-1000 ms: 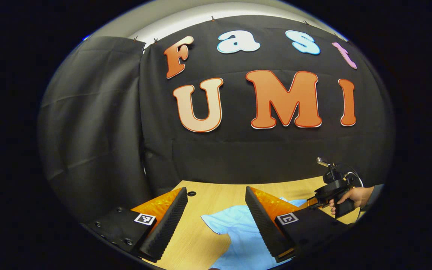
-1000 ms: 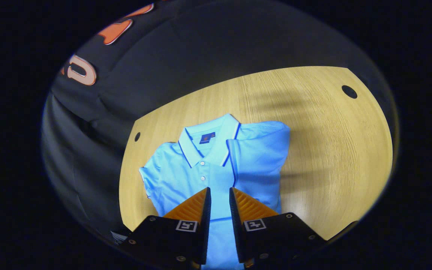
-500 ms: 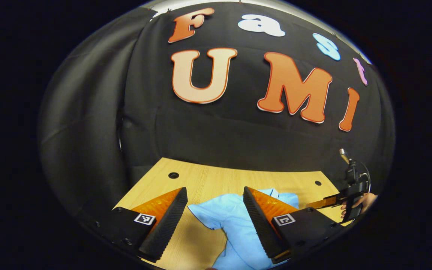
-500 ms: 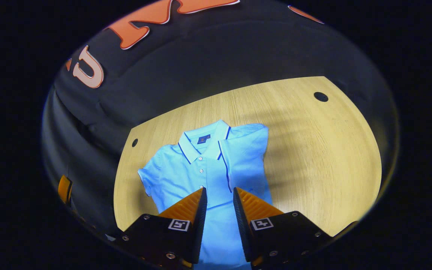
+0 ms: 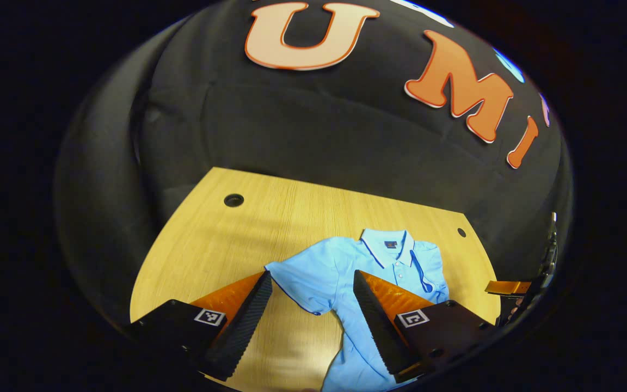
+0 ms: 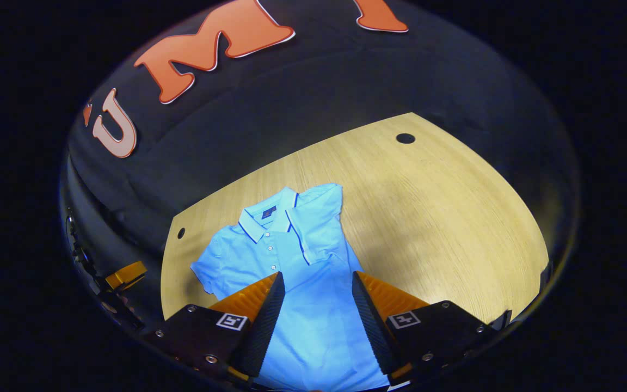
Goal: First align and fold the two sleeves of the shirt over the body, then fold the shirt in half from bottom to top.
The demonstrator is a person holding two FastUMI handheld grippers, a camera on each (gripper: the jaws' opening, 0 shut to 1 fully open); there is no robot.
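A light blue polo shirt (image 6: 270,245) lies collar-up on the wooden table (image 6: 428,207). One sleeve (image 6: 316,228) is folded over the body; the other sleeve (image 6: 204,269) lies spread out flat. My right gripper (image 6: 317,279) hovers open over the shirt's lower body, holding nothing. In the left gripper view the shirt (image 5: 335,261) sits right of centre, its spread sleeve (image 5: 292,275) pointing left. My left gripper (image 5: 312,277) is open above that sleeve, nothing between its fingers. The right gripper (image 5: 512,287) shows at the far right edge, and the left gripper (image 6: 125,275) at the far left edge.
The table has small round holes (image 5: 233,200) (image 6: 405,138) near its far corners. Bare wood (image 5: 221,245) lies left of the shirt, and more bare wood (image 6: 455,245) lies to its right. The black cloth wall (image 5: 319,125) stands close behind the table's far edge.
My right gripper's fingers have spread from a narrow gap to wide open. Both grippers have tilted down toward the table, bringing more of the shirt and wood into sight.
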